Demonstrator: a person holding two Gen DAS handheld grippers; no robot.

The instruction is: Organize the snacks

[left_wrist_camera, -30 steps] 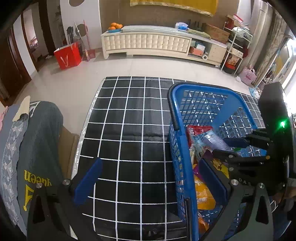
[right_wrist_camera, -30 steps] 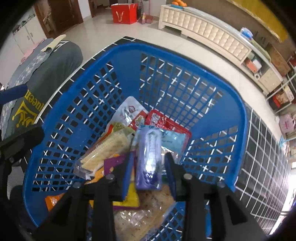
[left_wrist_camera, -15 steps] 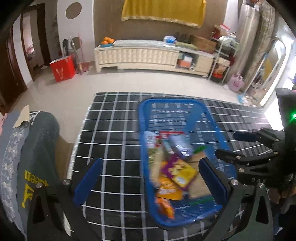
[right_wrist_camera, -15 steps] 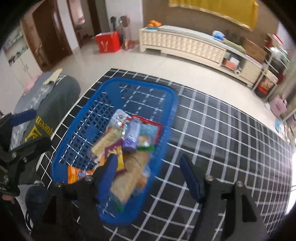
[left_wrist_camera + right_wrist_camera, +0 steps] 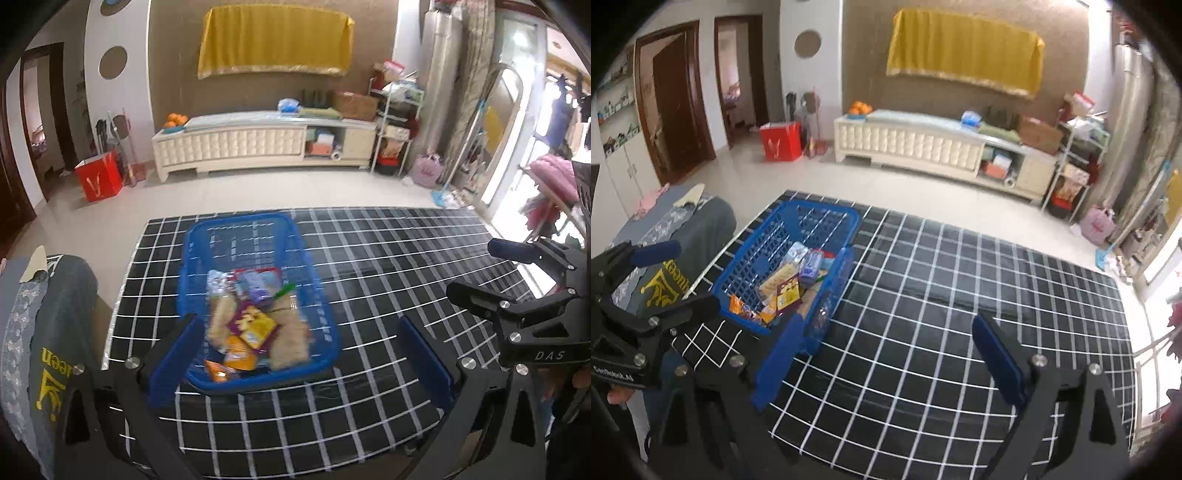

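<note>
Snacks (image 5: pixel 251 325) lie heaped in the blue basket (image 5: pixel 317 291) on the checked table (image 5: pixel 960 295), ahead-left of the empty right gripper (image 5: pixel 890 358), whose jaws have just been opening, and directly between the left gripper's (image 5: pixel 299 354) wide-spread, empty fingers, the nearer one.

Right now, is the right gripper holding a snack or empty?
Empty and open: the right gripper has just been opening, only checked tablecloth between its fingers; the snacks lie in the blue basket.

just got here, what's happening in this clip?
A person holds a hand-held gripper in each hand above a checked table. The snacks all lie in the blue basket at its left side. The right hand-held gripper is empty, its jaws having just been opening; the left hand-held gripper is open and empty too. Neither touches the basket, and nothing else lies on the table.
</note>
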